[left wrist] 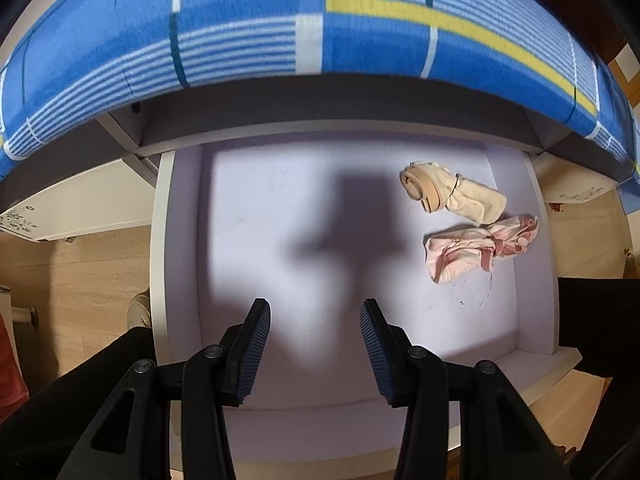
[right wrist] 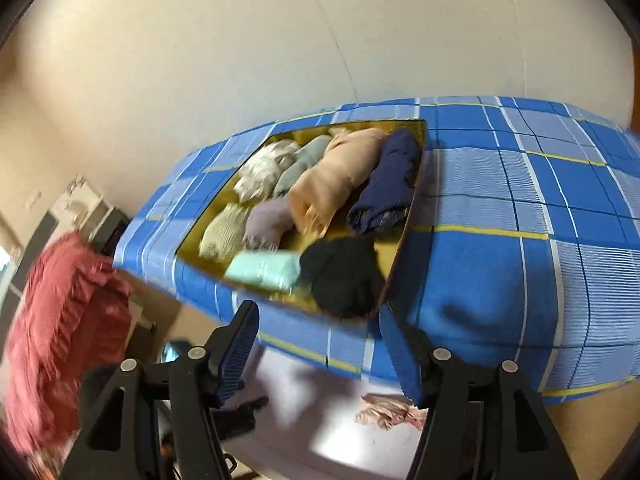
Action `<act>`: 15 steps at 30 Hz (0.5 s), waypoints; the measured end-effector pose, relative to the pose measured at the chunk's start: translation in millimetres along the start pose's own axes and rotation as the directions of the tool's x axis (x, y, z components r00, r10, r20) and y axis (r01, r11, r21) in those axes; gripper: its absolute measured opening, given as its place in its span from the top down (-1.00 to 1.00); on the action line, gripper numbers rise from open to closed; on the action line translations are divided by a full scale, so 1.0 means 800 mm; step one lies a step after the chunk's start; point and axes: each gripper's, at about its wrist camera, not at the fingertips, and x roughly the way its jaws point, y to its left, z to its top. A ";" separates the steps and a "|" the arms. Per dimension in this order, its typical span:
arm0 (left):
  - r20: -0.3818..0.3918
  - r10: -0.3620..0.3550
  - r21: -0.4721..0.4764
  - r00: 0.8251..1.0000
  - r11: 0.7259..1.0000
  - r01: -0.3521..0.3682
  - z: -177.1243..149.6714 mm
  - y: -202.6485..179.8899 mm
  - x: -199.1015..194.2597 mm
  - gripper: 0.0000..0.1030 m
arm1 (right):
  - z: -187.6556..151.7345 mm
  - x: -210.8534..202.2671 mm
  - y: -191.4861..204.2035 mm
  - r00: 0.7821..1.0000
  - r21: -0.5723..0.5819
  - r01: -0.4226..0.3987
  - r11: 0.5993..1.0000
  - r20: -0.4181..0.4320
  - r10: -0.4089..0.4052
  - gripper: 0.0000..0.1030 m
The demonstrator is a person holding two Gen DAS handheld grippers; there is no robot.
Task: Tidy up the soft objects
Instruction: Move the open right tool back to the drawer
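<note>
While both the left gripper (left wrist: 313,312) and right gripper (right wrist: 316,316) stand open and empty, aim at one rolled scarf (right wrist: 262,270) in the tray (right wrist: 404,240); pinch its middle; lift cleanly into the drawer (left wrist: 180,240).

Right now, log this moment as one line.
left tool: open, empty, over drawer | right tool: open, empty, facing tray on bed | drawer: cream bundle, pink bundle

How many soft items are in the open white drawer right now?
2, both on the right side of the drawer: a beige bundle nearer the back, a pink one just in front of it. The front strip behind the gripper fingers may hide more.
</note>
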 end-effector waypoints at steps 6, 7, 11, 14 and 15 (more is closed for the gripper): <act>-0.033 0.022 0.027 0.999 0.999 -0.021 -0.005 -0.004 0.011 0.09 | -0.075 0.007 0.011 0.997 -0.087 0.006 0.996 -0.078 -0.013 -0.23; -0.039 0.026 0.029 0.999 0.999 -0.024 -0.006 -0.004 0.013 0.09 | -0.094 0.020 0.013 0.992 -0.110 0.013 0.994 -0.121 -0.027 -0.23; -0.063 0.036 0.039 0.997 0.999 -0.033 -0.008 -0.005 0.020 0.09 | -0.150 0.081 0.002 0.953 -0.129 0.040 0.991 -0.292 -0.077 -0.23; -0.072 0.037 0.039 0.997 0.999 -0.035 -0.009 -0.005 0.023 0.09 | -0.181 0.135 -0.007 0.877 -0.186 0.107 0.977 -0.444 -0.181 -0.23; -0.074 0.038 0.038 0.997 0.999 -0.035 -0.009 -0.005 0.024 0.09 | -0.191 0.156 -0.013 0.838 -0.204 0.136 0.970 -0.499 -0.222 -0.23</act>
